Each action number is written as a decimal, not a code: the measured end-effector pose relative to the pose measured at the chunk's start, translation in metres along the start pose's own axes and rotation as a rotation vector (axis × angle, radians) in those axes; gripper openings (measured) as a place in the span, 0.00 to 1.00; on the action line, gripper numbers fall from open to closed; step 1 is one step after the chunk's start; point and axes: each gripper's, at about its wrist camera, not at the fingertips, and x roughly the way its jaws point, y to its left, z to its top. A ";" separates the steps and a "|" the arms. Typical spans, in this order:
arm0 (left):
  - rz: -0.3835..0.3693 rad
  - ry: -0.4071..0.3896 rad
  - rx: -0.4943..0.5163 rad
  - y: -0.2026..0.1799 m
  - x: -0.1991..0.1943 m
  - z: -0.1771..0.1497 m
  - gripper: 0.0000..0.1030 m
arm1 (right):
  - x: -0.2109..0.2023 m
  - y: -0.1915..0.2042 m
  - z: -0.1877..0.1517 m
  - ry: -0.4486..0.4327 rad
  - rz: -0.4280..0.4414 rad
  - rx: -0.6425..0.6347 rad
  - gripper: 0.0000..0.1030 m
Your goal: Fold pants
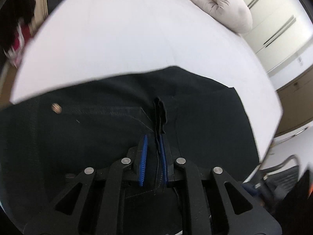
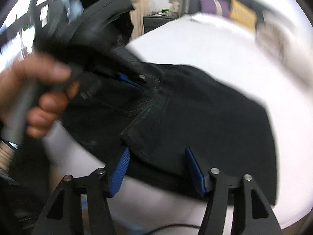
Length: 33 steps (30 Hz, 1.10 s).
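**Pants pinched at the waist, second grip not yet made**

Pants [image 1: 205,121] are caught between the blue-padded fingers [image 1: 143,156] of the left gripper [image 1: 153,141] — a ridge of dark fabric, seemingly at the waistband, stands up between the pads, so this side is closed on cloth. The fingers [image 2: 121,168] of the right gripper [image 2: 156,156] stand wide apart with nothing between them; the garment's near edge lies just beyond their tips and a thick folded corner [image 2: 135,137] sits between them, unclamped.

Outward from there, the pants lie spread and mostly flat on a white bed [image 1: 117,39], near its front edge in the left wrist view. A metal rivet [image 1: 56,108] and pocket stitching show to the left of the held ridge. In the right wrist view the person's hand [image 2: 39,98] holds the left tool's handle over the garment's far left part; heavy blur suggests motion. A pale padded jacket [image 1: 219,2] rests well apart from the pants, toward the bed's far corner.

To do this step well, I judge the right fingers should close squarely on the thick corner, taking every layer rather than only the top one. Both grips should then sit level along the waist — an uneven lift would twist the legs and spoil the fold line. Denim this heavy will sag between two pinches.
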 end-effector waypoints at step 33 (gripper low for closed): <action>0.161 0.025 0.344 -0.095 0.053 -0.044 0.12 | -0.002 -0.211 -0.009 0.162 0.372 0.512 0.06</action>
